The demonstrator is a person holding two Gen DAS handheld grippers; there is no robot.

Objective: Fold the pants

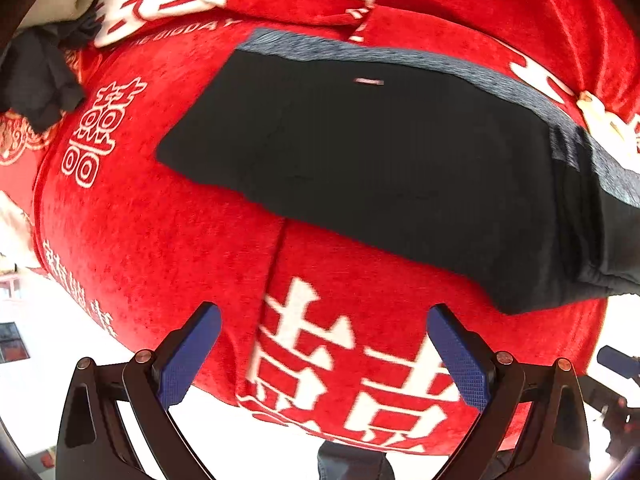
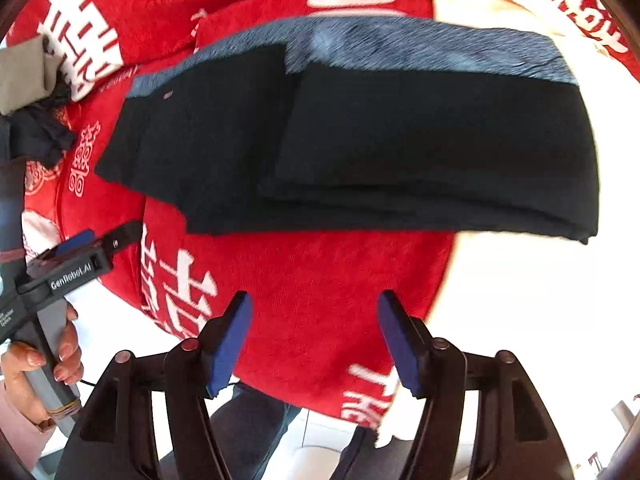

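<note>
Above red cloth (image 2: 320,280) — both tongs (image 2: 314,336) agape, empty.

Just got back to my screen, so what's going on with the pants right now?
A person is folding black pants with a grey side stripe on a red blanket with white characters. The pants lie folded over on themselves, one layer stacked on another. Neither gripper is touching them: the left gripper and the right gripper both hang open above the bare blanket on the near side of the pants, with nothing between the fingers. A hand grips the left tool's handle.
</note>
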